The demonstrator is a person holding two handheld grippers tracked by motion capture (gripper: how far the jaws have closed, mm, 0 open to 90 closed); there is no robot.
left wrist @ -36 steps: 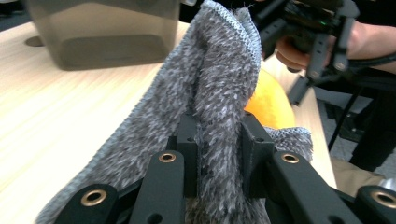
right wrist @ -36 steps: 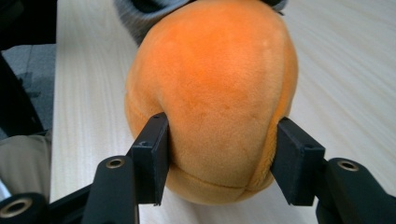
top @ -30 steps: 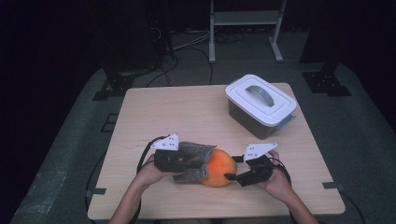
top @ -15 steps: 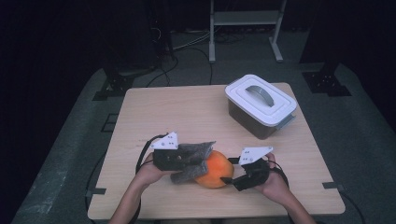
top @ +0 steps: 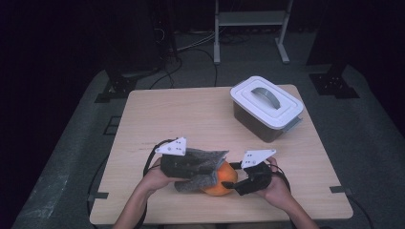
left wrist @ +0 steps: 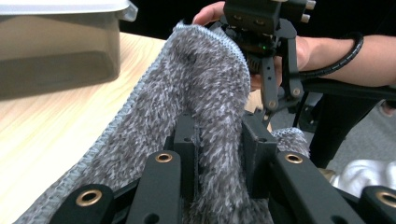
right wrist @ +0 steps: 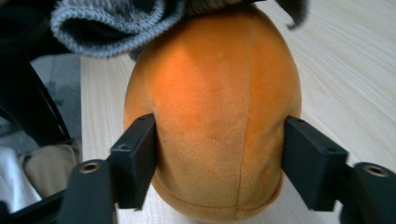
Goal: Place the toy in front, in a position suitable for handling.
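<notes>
An orange plush ball (top: pixel 220 181) lies near the table's front edge, with a fuzzy grey cloth (top: pixel 205 162) draped over its left side. My left gripper (top: pixel 210 169) is shut on a fold of that grey cloth (left wrist: pixel 201 93), which bulges up between the left gripper's (left wrist: pixel 219 140) jaws. My right gripper (top: pixel 234 183) comes in from the right. Its jaws have just been closing and now press on both sides of the orange ball (right wrist: pixel 215 116), where the right gripper (right wrist: pixel 219 154) meets it. The grey cloth (right wrist: pixel 107 23) hangs over the ball's far end.
A dark container with a white handled lid (top: pixel 266 107) stands at the back right of the wooden table (top: pixel 191 114). It also looms as a container (left wrist: pixel 56 51) in the left gripper view. Cables trail from both grippers over the front edge.
The right gripper has edged slightly left against the orange ball. The left gripper keeps its hold on the grey cloth in about the same place.
</notes>
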